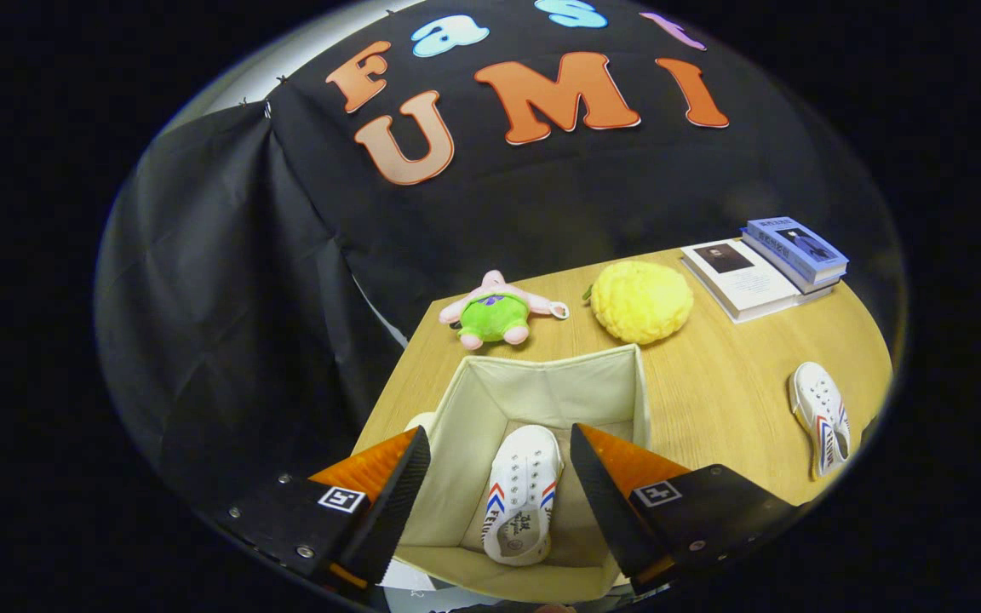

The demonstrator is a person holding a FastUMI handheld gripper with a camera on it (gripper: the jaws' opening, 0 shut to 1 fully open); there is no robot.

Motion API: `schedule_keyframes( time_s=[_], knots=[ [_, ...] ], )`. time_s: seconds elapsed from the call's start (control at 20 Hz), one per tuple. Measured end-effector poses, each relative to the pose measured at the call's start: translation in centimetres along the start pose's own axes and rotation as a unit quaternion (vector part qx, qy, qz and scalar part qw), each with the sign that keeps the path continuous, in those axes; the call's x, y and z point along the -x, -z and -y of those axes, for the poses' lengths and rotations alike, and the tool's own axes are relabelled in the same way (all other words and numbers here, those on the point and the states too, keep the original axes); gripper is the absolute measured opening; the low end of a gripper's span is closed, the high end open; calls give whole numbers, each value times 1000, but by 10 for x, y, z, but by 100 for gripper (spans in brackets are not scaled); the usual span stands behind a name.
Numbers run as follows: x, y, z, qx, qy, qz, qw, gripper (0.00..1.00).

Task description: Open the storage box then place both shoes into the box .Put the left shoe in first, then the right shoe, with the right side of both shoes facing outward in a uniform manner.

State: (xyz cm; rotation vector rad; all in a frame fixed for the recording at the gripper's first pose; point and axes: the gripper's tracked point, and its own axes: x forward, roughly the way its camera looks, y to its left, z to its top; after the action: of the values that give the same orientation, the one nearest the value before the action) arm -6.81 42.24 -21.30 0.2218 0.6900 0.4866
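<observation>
A: Fingers?
B: Gripper (499,464) fingers spread wide, holding nothing, above the open storage box (542,383).
A: Shoes?
B: One shoe (524,494) lies inside the box, between the fingers; insole print unreadable. Other shoe (821,415) on the desk (729,383), right of box.
A: Beyond the box?
B: Green plush (496,312), yellow ball (641,300), books (767,266).

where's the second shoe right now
In the gripper view it lies on the wooden table, right of the open storage box and well beyond the open claw, below the stacked books: second shoe.
</observation>
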Motion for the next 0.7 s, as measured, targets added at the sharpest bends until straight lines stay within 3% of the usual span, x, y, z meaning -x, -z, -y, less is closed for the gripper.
schedule_keyframes(
  time_s=[0.35,0.7],
  knots=[
    [30,-38,95,-5,64,37,997,98],
    [54,-43,210,-20,131,41,990,98]
  ],
)
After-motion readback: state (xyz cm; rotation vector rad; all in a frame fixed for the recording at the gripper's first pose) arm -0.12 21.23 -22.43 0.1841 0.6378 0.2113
